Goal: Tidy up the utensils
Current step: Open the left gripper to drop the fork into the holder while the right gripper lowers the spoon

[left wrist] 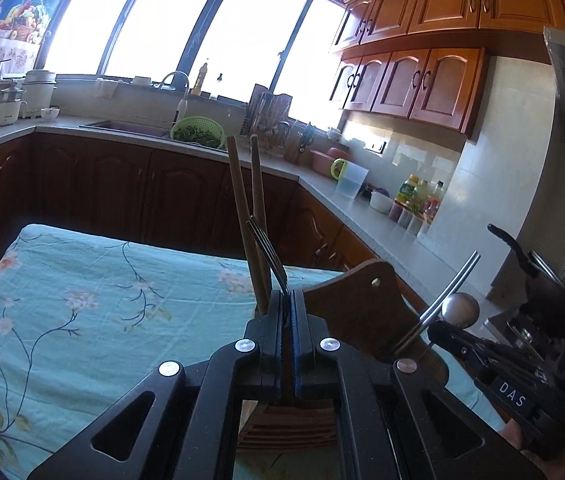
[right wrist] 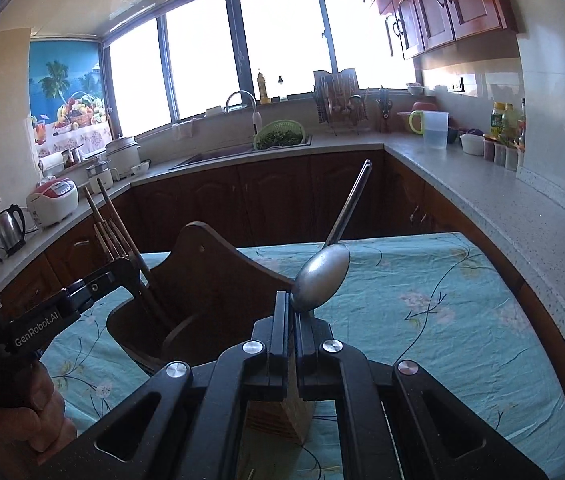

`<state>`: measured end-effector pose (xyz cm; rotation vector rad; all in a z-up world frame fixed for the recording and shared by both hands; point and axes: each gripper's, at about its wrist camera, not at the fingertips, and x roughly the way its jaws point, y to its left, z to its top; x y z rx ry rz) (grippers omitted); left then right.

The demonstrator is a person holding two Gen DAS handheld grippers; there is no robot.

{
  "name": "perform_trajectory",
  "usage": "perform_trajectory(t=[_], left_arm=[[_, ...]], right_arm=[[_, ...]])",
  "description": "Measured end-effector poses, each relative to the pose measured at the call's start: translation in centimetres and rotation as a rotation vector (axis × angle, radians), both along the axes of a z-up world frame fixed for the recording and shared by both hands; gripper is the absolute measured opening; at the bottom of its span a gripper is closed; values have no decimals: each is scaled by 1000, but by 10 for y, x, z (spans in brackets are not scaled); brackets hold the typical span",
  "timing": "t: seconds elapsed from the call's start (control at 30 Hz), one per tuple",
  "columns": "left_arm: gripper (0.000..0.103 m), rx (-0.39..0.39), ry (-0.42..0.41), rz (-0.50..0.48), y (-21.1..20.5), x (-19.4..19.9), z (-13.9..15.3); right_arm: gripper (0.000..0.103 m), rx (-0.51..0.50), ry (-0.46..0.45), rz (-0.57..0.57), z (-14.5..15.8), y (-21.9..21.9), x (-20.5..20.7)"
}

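Left gripper (left wrist: 291,300): clamped on fork (left wrist: 268,254), tines up, beside wooden chopsticks (left wrist: 242,208).
Right gripper (right wrist: 292,312): clamped on spoon (right wrist: 320,278), bowl up; metal chopsticks (right wrist: 350,204) rise behind it.
Holder (right wrist: 206,280): wooden, between the grippers, on the floral cloth (right wrist: 422,300).
Handling: lower each utensil upright into the holder; part fingers only once seated.
Beyond: counter (right wrist: 462,176).

A wooden holder (right wrist: 210,292) stands between the two grippers on the table (right wrist: 462,320), its tall back rising in the way. Chopsticks (left wrist: 248,216) and a fork (left wrist: 268,252) jut up beside it. The cloth to the holder's right lies open, counter (right wrist: 482,184) beyond.
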<state>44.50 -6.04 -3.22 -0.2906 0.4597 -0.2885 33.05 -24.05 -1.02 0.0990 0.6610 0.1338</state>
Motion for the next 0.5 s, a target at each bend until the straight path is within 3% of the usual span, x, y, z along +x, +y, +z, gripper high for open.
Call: perform_trajectory(t=[0.5], left_arm=[[6,12,30,-2,14,-4,7]], right_arm=[[4,32,22,-10,0,-5,2]])
